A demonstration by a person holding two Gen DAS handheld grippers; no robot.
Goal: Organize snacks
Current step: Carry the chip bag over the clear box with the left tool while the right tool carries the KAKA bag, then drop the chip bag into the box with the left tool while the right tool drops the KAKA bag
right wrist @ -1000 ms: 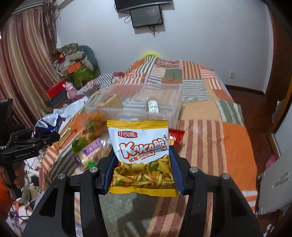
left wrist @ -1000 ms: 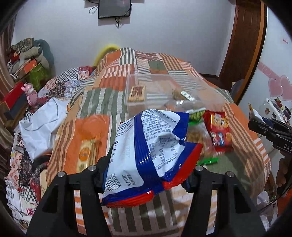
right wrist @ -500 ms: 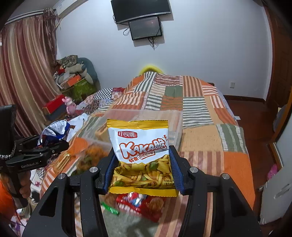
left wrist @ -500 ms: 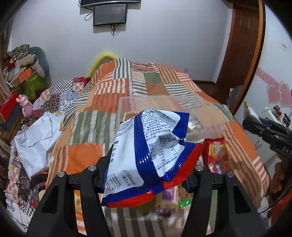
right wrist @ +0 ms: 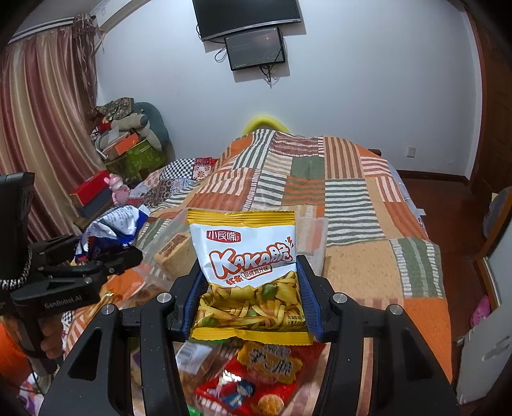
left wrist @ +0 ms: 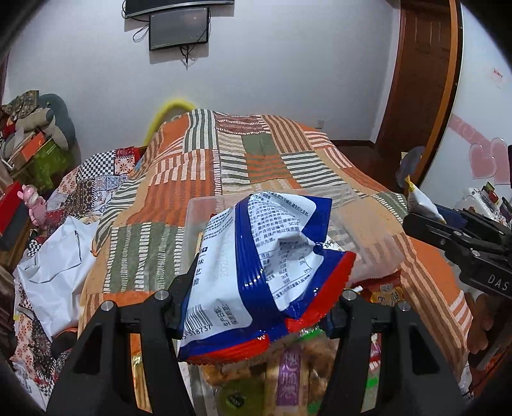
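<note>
A: Pretty sure this is somebody's bedroom at home. There's a big bed (right wrist: 336, 204) under an orange, green and white patchwork quilt (left wrist: 204, 179) filling most of the room.

B: Yep. On the white wall past the far end of the bed there's a TV (right wrist: 248, 14) with a smaller screen (right wrist: 255, 48) right below it. Left of the bed you get striped curtains (right wrist: 41, 128) and a heap of boxes and stuffed toys (right wrist: 128, 134). Right of the bed, wood floor (right wrist: 448, 208) and a dark wooden door frame (left wrist: 419, 80).
</note>
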